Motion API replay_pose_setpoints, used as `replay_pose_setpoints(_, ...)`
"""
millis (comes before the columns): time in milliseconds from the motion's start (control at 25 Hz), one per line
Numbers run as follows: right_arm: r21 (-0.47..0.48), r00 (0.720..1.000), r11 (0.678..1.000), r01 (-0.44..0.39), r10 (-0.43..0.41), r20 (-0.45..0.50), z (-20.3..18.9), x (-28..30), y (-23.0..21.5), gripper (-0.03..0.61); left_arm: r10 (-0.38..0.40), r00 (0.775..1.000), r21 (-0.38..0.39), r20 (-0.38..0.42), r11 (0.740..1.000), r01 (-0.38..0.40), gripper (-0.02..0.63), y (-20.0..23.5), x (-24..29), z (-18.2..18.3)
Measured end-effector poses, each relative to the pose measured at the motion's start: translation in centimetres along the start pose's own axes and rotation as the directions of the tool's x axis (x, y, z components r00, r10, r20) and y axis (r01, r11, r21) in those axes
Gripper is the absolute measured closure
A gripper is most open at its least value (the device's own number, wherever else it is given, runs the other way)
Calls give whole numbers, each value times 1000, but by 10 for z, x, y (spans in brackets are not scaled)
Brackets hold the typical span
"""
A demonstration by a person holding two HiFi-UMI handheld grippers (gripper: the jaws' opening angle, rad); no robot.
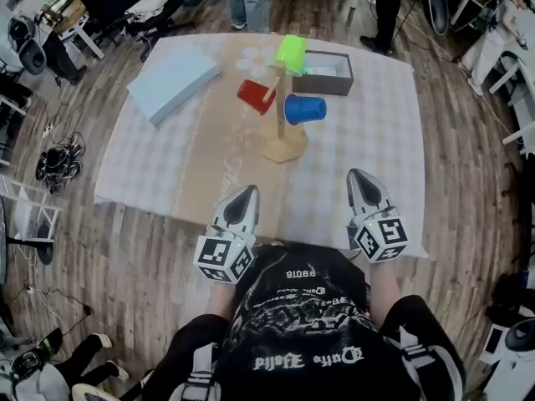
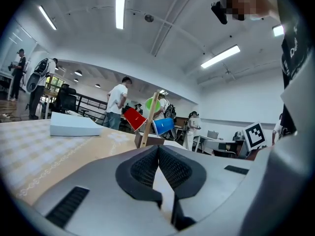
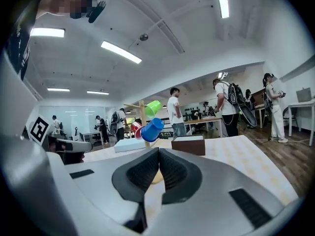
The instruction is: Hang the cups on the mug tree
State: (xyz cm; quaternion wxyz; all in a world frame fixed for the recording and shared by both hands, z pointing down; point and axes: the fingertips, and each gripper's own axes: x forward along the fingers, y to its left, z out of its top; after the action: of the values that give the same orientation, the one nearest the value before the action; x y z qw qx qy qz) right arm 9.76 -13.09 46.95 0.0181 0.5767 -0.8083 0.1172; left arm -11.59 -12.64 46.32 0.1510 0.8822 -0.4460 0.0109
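A wooden mug tree (image 1: 282,115) stands mid-table with three cups hung on its pegs: a red cup (image 1: 255,96) on the left, a blue cup (image 1: 304,109) on the right, a green cup (image 1: 290,54) at the top. The same mug tree (image 2: 149,121) shows far off in the left gripper view, and its blue cup (image 3: 151,129) shows in the right gripper view. My left gripper (image 1: 247,194) and right gripper (image 1: 359,179) sit at the table's near edge, well short of the tree. Both are shut with nothing between the jaws.
A pale blue flat box (image 1: 173,79) lies at the table's back left. A dark brown open box (image 1: 324,72) stands behind the tree. The checked tablecloth (image 1: 376,115) covers the table. People stand beyond the far edge; chairs and desks ring the room.
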Motion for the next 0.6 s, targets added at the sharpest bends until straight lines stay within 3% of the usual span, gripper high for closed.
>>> replay_pose_setpoints(360,28,989,990,141,-142,34,-4,-18,-22,569,0,1000,0,3,1000,0,594,2,-1,0)
replay_pose_setpoints(600,-8,990,990,142,-141,11,-4,-10,-26,571,-11,1000,0,15,1000,11,594,-1,12,6)
